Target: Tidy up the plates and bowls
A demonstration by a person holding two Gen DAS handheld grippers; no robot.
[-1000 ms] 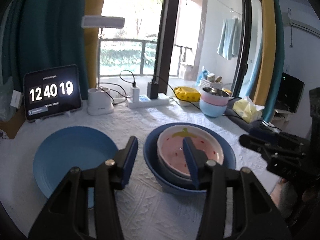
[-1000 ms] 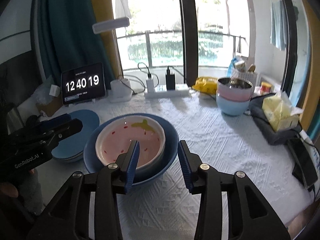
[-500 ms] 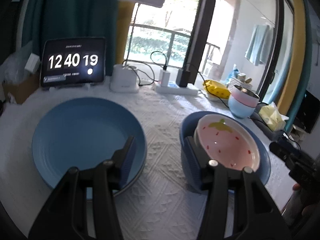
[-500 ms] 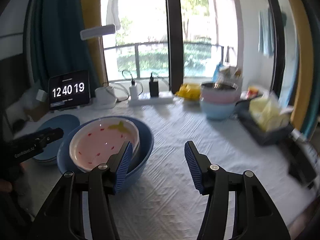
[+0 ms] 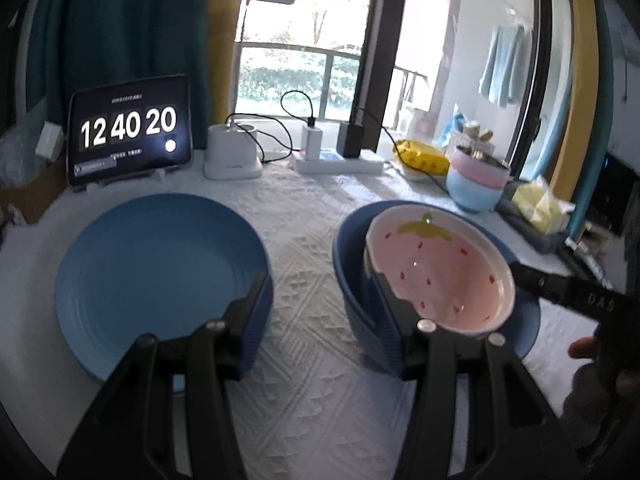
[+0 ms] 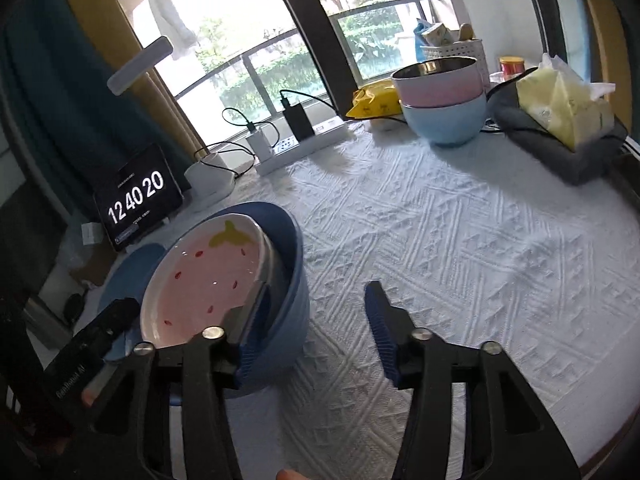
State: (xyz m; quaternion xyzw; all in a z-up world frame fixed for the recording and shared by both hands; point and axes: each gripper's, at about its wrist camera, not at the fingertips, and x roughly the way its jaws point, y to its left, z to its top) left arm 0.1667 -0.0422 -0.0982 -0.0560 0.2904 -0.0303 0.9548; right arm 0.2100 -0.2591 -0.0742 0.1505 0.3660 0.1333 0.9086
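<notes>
A pink strawberry dish (image 5: 440, 276) (image 6: 212, 276) lies tilted on a grey bowl inside a big blue bowl (image 5: 356, 308) (image 6: 292, 284). To its left lies a blue plate (image 5: 156, 272) (image 6: 132, 268). My left gripper (image 5: 320, 312) is open low over the cloth between them, one finger over the plate's rim, the other at the bowl's left wall. My right gripper (image 6: 316, 320) has its jaws closing, with the bowl's right wall between them; the outer pad is clear of it. A pink bowl stacked on a light blue bowl (image 5: 474, 184) (image 6: 440, 100) stands at the back.
A tablet clock (image 5: 128, 140), a white lamp base (image 5: 232, 152) and a power strip (image 5: 340, 164) with cables line the far edge. A yellow bag (image 6: 376, 100) and a tissue pack (image 6: 560, 100) sit near the stacked bowls. White tablecloth (image 6: 460, 240) stretches right of the blue bowl.
My left gripper sank and closed in on the gap between plate and bowl. My right gripper rolled and shifted to the bowl's right side, its jaws widening and then narrowing.
</notes>
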